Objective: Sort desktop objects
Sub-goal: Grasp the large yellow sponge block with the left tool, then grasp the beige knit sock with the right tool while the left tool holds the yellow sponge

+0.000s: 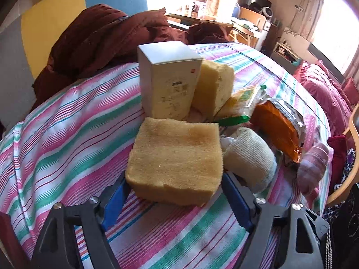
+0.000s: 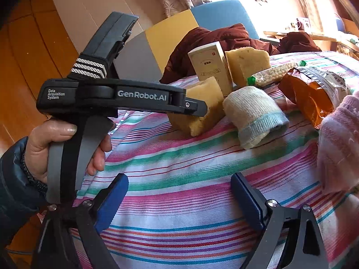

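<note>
Blue pads (image 1: 116,201) of the left gripper (image 1: 174,198) stand apart, flanking the near end of the yellow sponge (image 1: 177,159), which lies flat on the striped cloth (image 1: 67,139) directly ahead. Pad contact with the sponge sides appears close but cannot be confirmed. Its long axis runs across the jaws. The right gripper (image 2: 179,198), jaws apart and empty, sits well back from the sponge (image 2: 202,105); the left is nearer.
</note>
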Available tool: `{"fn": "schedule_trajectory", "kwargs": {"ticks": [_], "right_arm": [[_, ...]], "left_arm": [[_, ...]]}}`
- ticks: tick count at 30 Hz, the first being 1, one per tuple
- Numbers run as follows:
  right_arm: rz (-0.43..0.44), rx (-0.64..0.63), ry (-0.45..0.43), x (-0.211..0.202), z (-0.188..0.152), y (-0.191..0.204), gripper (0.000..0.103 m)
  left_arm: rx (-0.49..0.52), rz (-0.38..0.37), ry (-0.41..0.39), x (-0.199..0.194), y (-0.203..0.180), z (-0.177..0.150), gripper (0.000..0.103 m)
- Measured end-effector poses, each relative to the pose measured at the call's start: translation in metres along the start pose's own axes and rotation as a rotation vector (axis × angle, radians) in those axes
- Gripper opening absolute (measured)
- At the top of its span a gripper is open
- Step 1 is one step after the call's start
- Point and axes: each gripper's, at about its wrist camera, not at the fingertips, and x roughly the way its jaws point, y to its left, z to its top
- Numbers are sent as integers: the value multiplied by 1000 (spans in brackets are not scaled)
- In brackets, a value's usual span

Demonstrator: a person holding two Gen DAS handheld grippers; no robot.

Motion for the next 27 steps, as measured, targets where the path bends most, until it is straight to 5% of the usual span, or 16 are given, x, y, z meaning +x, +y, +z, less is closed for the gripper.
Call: {"fn": "schedule_trajectory", "kwargs": {"ticks": [14,21,27], "right_arm": [[23,-12,13,1,2,0,101],[-47,2,-21,-10,4,-3,75],[-180,-97,-63,-26,28,5,74]], "left_arm": [[-122,62,-110,-72,2,-78,67],[-120,100,-148,-101,-4,-131,67],[-108,95,-156,-99,-7,-154,67]]}}
